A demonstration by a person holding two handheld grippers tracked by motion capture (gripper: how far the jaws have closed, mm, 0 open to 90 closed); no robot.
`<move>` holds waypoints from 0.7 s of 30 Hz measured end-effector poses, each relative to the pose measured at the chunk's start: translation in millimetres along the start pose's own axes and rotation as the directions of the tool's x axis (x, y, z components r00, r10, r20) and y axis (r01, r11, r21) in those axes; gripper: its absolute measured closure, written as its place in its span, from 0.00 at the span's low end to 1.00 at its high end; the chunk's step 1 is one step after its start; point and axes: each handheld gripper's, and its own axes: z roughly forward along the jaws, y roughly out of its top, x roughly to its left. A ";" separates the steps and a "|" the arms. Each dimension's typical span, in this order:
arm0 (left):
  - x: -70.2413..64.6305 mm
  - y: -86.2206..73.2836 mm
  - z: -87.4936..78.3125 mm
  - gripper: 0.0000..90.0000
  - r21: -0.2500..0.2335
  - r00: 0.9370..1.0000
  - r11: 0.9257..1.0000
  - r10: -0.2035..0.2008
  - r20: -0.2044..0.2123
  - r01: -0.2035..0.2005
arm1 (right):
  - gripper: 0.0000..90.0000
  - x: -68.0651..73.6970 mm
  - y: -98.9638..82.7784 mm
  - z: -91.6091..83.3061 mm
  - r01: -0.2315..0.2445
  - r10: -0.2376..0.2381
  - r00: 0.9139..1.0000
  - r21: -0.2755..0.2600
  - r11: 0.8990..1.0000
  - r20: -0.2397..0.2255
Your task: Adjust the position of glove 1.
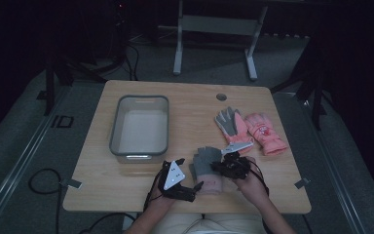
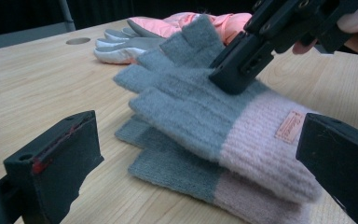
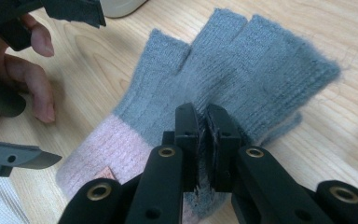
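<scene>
Two grey-and-pink knit fingerless gloves lie stacked near the table's front edge, the top glove (image 1: pixel 207 163) (image 2: pixel 191 112) (image 3: pixel 242 60) over the lower glove (image 2: pixel 172 168). My right gripper (image 1: pixel 216 167) (image 2: pixel 230 77) (image 3: pixel 203 121) is shut, pinching the grey fabric of the top glove at its palm. My left gripper (image 1: pixel 197 186) (image 2: pixel 193 149) is open just in front of the pink cuffs. One wide-set jaw stands on each side of the stack, and neither touches it.
A grey plastic bin (image 1: pixel 140 99) sits on the wooden table (image 1: pixel 195 105) at the left. A pair of pink ski gloves (image 1: pixel 265 131) (image 2: pixel 186 21), one palm-up with grey fingers (image 1: pixel 230 122), lies at the right behind the knit gloves. A round hole (image 1: pixel 221 96) marks the table's far side.
</scene>
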 end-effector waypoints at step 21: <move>1.0 1.6 3.2 0.00 0.050 1.000 0.999 0.000 0.012 -0.001 | 0.91 -3.1 -9.6 25.7 -0.033 0.033 0.999 0.036 0.999 -0.021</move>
